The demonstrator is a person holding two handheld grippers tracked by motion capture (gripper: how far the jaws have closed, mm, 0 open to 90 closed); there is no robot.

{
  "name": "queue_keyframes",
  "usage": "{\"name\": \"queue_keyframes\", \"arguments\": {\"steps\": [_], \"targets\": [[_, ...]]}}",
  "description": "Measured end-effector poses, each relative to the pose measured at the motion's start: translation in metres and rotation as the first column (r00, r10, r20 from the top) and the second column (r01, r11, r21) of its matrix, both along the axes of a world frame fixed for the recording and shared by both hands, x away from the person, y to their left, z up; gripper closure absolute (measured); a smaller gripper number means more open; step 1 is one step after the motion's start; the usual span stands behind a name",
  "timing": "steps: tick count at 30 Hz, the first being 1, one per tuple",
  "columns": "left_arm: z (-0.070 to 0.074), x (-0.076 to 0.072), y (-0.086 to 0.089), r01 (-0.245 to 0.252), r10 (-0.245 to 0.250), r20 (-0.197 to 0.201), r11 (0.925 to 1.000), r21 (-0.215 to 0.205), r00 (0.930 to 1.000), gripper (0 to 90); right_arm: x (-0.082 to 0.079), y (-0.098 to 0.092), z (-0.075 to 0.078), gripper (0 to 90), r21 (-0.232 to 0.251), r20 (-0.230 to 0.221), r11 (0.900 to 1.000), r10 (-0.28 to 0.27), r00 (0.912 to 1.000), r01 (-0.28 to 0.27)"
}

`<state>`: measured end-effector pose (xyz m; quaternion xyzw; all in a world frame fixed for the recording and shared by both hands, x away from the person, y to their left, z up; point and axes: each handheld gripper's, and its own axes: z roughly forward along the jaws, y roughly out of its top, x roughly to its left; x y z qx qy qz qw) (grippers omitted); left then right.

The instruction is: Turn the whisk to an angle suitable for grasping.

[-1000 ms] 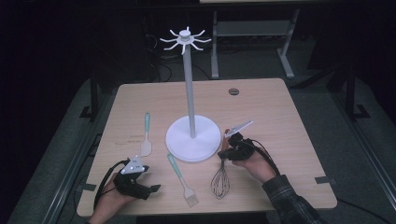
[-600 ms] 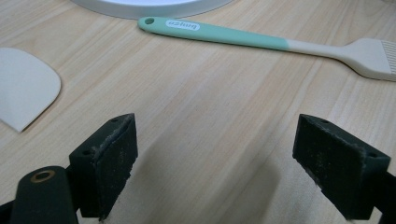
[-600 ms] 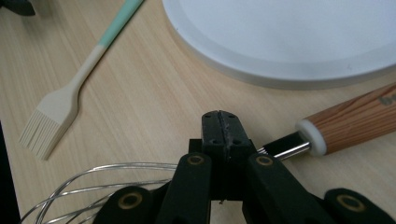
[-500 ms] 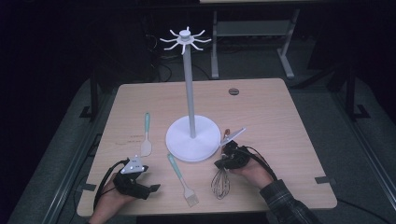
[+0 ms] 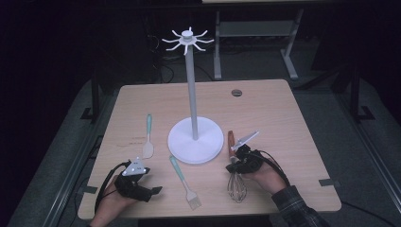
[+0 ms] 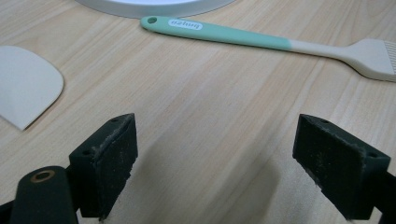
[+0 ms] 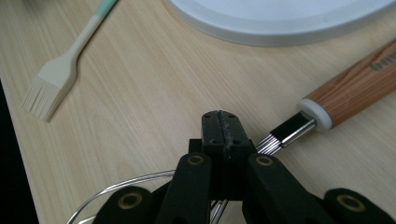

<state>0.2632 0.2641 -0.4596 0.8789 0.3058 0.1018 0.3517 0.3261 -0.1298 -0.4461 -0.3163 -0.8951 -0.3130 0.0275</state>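
A whisk (image 5: 236,187) with a wooden handle (image 7: 355,88) lies right of the white hook stand (image 5: 191,85). My right gripper (image 5: 231,165) (image 7: 219,126) is shut, its jaw tips together just above the whisk's wires where they leave the metal collar. I cannot tell whether a wire is pinched. My left gripper (image 5: 153,191) (image 6: 233,158) rests open on the table at the front left, with bare wood between its pads. A teal-handled pastry brush (image 5: 184,182) (image 6: 233,37) lies between the two grippers. A teal-handled spatula (image 5: 148,137) lies left of the stand's base (image 5: 208,146).
The stand's round white base (image 7: 280,23) is close ahead of the right gripper. The spatula's pale blade (image 6: 25,91) is beside the left jaw. A small dark round inset (image 5: 236,92) sits at the table's far edge. Table legs and dark floor lie beyond.
My right gripper has shifted slightly toward the table's front edge, settling over the whisk's wires. The left gripper has stayed still.
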Motion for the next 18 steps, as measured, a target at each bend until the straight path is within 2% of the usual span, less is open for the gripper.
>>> {"name": "queue_keyframes", "arguments": {"steps": [2, 9, 18], "targets": [[0.0, 0.0, 0.0, -0.001, 0.001, -0.001, 1.0, 0.002, 1.0, 13.5, -0.001, -0.005, 0.0, 90.0, 0.001, 0.0, 1.0, -0.004, 1.0, 0.004], [0.0, 0.0, 0.0, -0.003, 0.003, 0.0, 1.0, -0.001, 1.0, 13.5, -0.004, -0.02, -0.001, 90.0, -0.048, 0.024, 0.998, -0.039, 0.9989, 0.04], [0.0, 0.0, -0.001, -0.001, 0.001, -0.001, 1.0, -0.001, 1.0, 13.5, -0.003, -0.044, 0.0, 90.0, -0.065, 0.053, 0.994, -0.084, 0.9951, 0.087]]}}
